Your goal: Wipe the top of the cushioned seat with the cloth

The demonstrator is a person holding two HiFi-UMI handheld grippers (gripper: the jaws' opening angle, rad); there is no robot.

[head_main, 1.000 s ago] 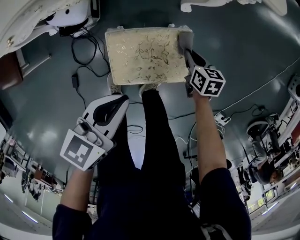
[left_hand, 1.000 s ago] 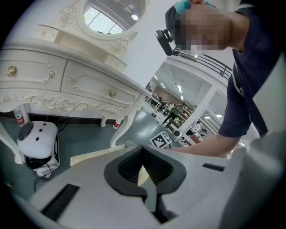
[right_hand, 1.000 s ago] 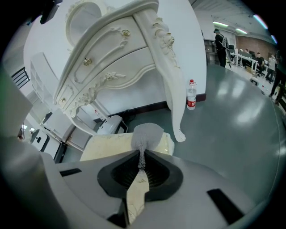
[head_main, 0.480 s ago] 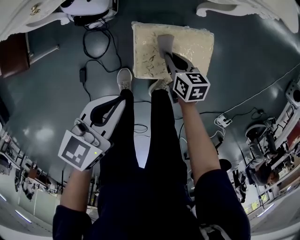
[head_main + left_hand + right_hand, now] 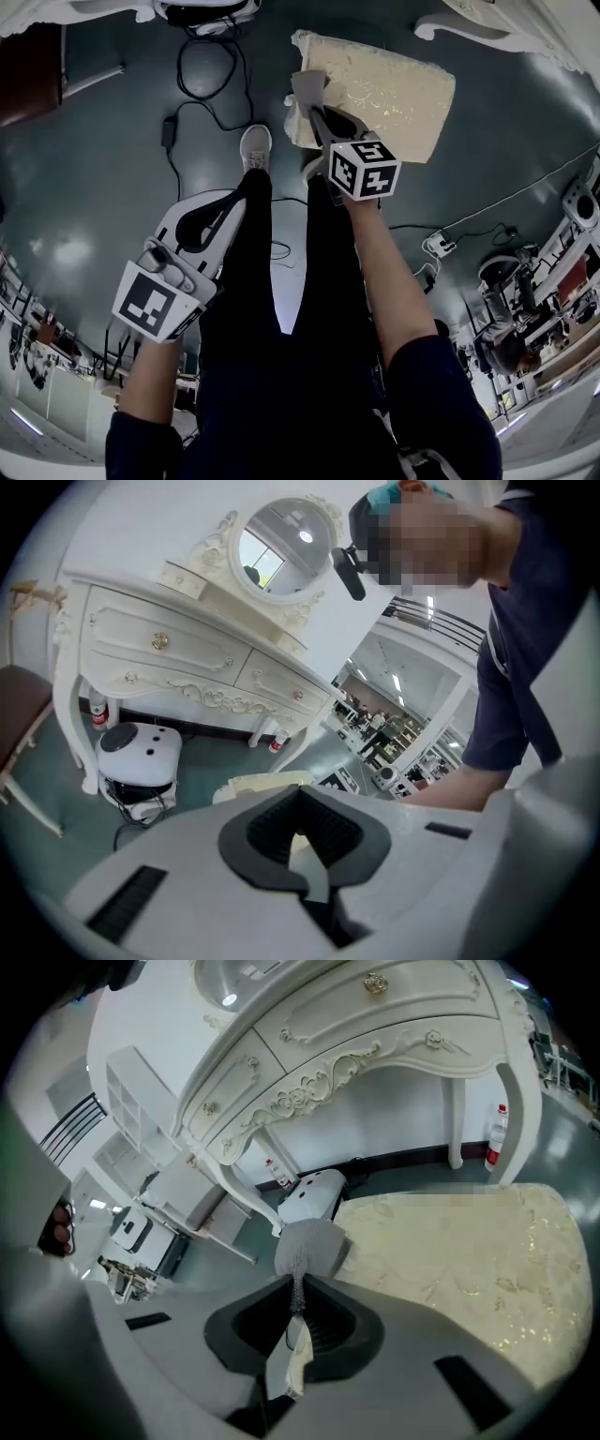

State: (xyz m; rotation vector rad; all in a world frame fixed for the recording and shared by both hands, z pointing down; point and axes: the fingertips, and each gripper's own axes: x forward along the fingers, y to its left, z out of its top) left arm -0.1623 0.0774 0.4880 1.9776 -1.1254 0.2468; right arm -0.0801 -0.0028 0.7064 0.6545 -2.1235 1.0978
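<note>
The cushioned seat (image 5: 384, 89) is a cream pad with a gold leaf pattern, low on the dark floor ahead of my feet. My right gripper (image 5: 315, 105) is shut on a grey cloth (image 5: 307, 87), which rests at the seat's left edge. In the right gripper view the cloth (image 5: 309, 1246) bunches just beyond the right gripper (image 5: 298, 1305), with the seat (image 5: 459, 1241) spreading to the right. My left gripper (image 5: 246, 195) hangs by my left leg, shut and holding nothing. In its own view the left gripper (image 5: 302, 846) points toward the seat (image 5: 267, 782).
A white carved dressing table (image 5: 375, 1044) stands behind the seat, with a white round machine (image 5: 141, 752) under it. Black cables (image 5: 202, 66) and a power adapter (image 5: 169, 131) lie on the floor at left. A brown chair (image 5: 19, 714) stands at far left.
The right gripper has dragged the cloth across the seat, from the right edge to the left edge. The left gripper has stayed by the leg.
</note>
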